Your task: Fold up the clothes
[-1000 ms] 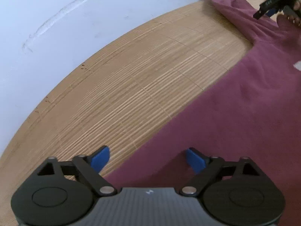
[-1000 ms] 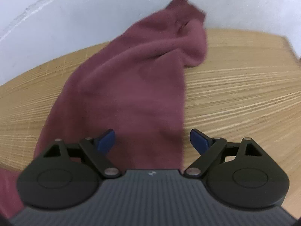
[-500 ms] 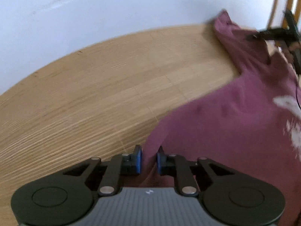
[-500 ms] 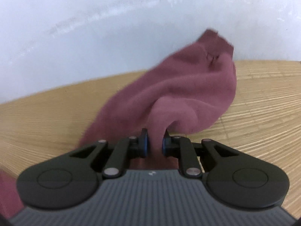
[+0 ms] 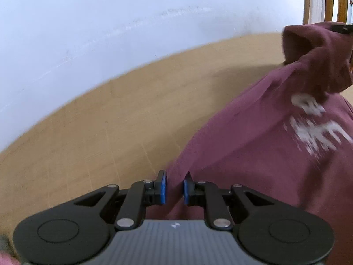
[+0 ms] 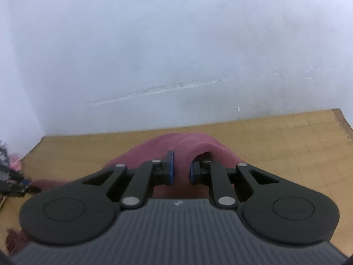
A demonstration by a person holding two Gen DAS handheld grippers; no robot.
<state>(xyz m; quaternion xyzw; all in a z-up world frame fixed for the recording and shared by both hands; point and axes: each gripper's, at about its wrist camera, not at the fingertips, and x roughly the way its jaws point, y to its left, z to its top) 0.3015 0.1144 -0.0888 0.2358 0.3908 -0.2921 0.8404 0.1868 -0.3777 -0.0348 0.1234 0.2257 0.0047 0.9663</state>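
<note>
A maroon sweatshirt with a white print lies partly on the wooden table, its right side lifted. My left gripper is shut on a fold of its near edge, the blue pads pressing the cloth. In the right wrist view my right gripper is shut on a bunch of the same sweatshirt, held up off the table. The left wrist view shows the right gripper at the top right, with the sleeve draped under it.
A white wall runs close behind the table. The table's right edge and far left corner show in the right wrist view. A wooden door frame stands at the top right of the left wrist view.
Both grippers were open over the sweatshirt a second ago. Each has shut on the cloth and risen with it, the right one more, so its view now shows mostly wall.
</note>
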